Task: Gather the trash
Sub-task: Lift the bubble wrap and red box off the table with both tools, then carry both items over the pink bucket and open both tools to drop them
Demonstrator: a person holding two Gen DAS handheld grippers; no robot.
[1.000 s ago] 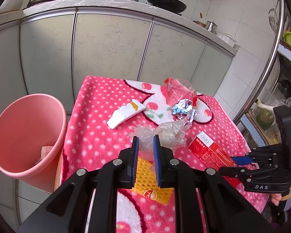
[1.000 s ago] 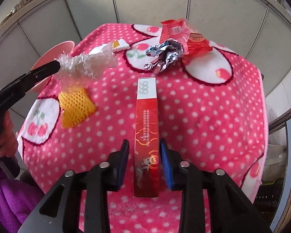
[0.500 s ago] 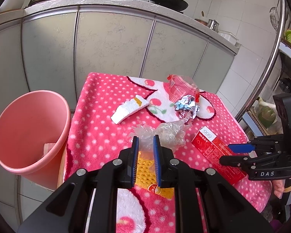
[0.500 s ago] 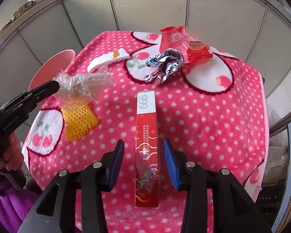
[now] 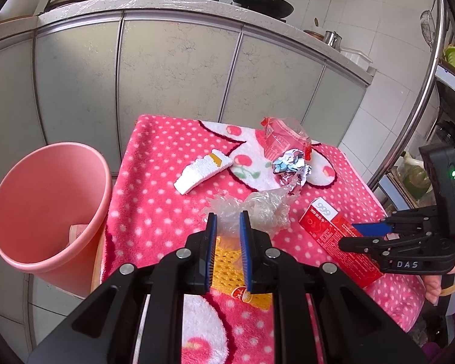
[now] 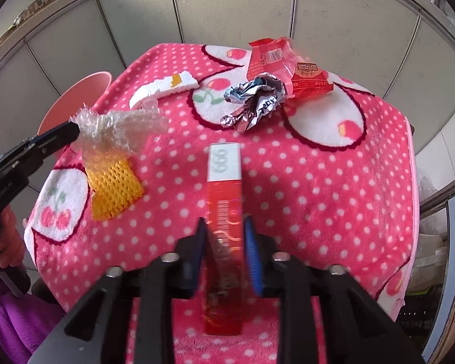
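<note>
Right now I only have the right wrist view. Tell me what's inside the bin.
Observer: A pale scrap lies low inside the bin.
Operator: Check the left grip on the wrap.
Observer: The left gripper pinches the wrap by its near edge; most of it bunches past the tips.
Operator: Look over the net's near end.
Observer: A small round sticker sits on the net there.

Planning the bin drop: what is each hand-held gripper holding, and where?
Left hand-held gripper: crumpled clear plastic wrap, pinched at one end. Right hand-held gripper: red box, clamped across its near half.
</note>
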